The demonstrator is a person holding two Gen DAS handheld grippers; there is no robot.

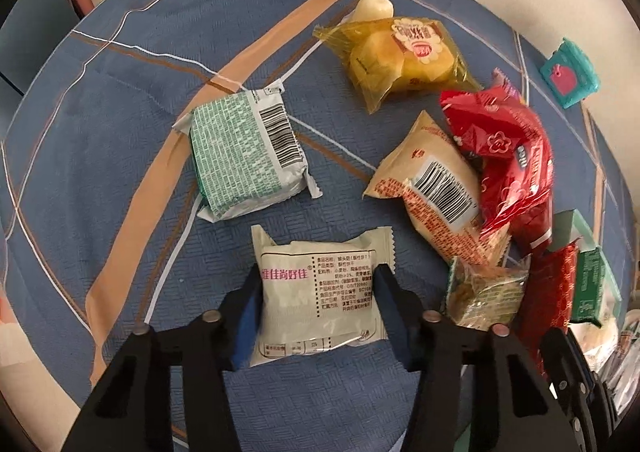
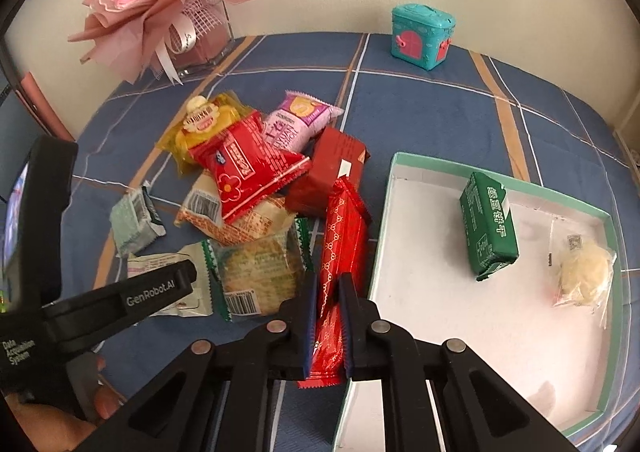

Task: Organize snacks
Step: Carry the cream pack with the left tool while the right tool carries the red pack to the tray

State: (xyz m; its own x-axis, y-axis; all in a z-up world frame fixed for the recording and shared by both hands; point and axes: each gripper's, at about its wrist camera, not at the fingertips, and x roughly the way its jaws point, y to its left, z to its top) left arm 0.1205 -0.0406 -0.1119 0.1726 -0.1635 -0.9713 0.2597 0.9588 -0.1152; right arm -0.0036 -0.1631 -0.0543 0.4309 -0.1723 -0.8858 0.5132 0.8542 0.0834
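Mid-sort, with most snacks heaped on the blue plaid-clothed desk (image 2: 420, 107) and only two stowed in the shallow white box with a mint-green rim (image 2: 404, 159): a dark green wrapped biscuit bar (image 2: 489, 226) and a clear-bagged pale pastry (image 2: 584, 272). Left gripper (image 1: 318, 294) straddling a cream-white square snack packet with pink lettering (image 1: 320, 288), fingers at either side and apparently pinching it, though still resting on the cloth. Right gripper (image 2: 328, 316) clamped on a long red foil-wrapped bar with gold pattern (image 2: 340, 236), just beside the box's near-left edge. Step in hand, by judgement: carrying the red bar into the box. Next move likely calling for a lift clear of the rim, a swing rightward over bare white floor, then release beside the green bar without nudging it.
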